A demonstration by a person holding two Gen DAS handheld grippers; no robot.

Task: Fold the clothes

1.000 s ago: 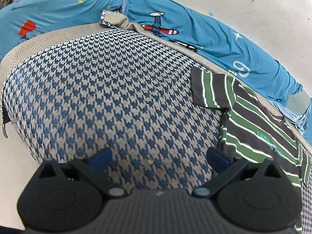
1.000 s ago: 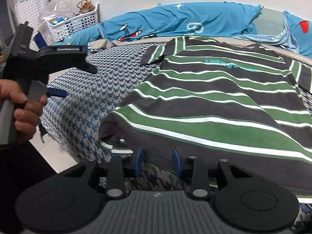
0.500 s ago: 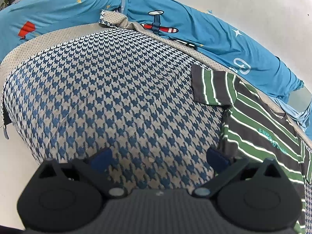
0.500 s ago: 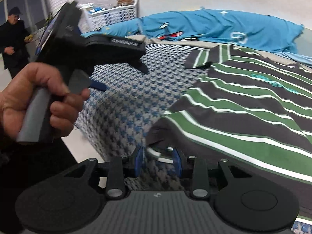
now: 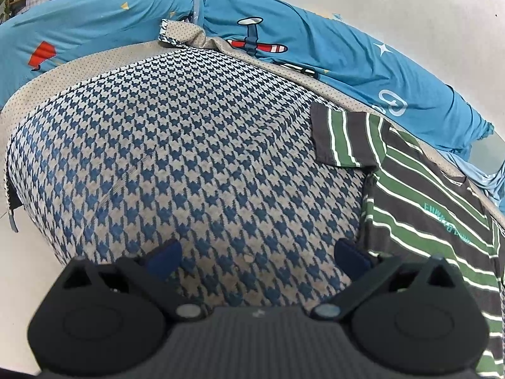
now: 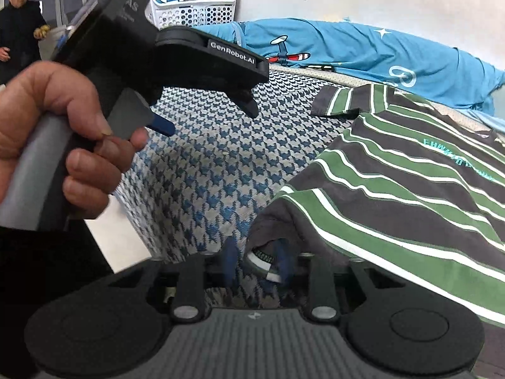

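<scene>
A dark grey shirt with green and white stripes (image 6: 394, 189) lies spread on the houndstooth bed cover (image 6: 214, 170), one sleeve (image 5: 344, 135) flat to the side. My right gripper (image 6: 256, 260) is at the shirt's near corner. Its jaws are closing with the lifted hem between them. The right pad touches the cloth, and a gap still shows at the left pad. My left gripper (image 5: 257, 254) hovers wide open over bare houndstooth cover, its right pad just beside the shirt's edge (image 5: 372, 221). A hand (image 6: 63, 145) holds that left gripper (image 6: 205, 117), seen up close in the right wrist view.
A blue printed sheet (image 5: 315, 60) is bunched along the bed's far side by the white wall. A white laundry basket (image 6: 195, 11) stands at the back left. A person in dark clothes (image 6: 19, 31) stands far left. The bed's near edge drops to a pale floor (image 5: 19, 252).
The right gripper has slid left along the bed's near edge and rolled, so the hand-held left gripper looms much nearer. The shirt corner stayed between its jaws. The left gripper kept still.
</scene>
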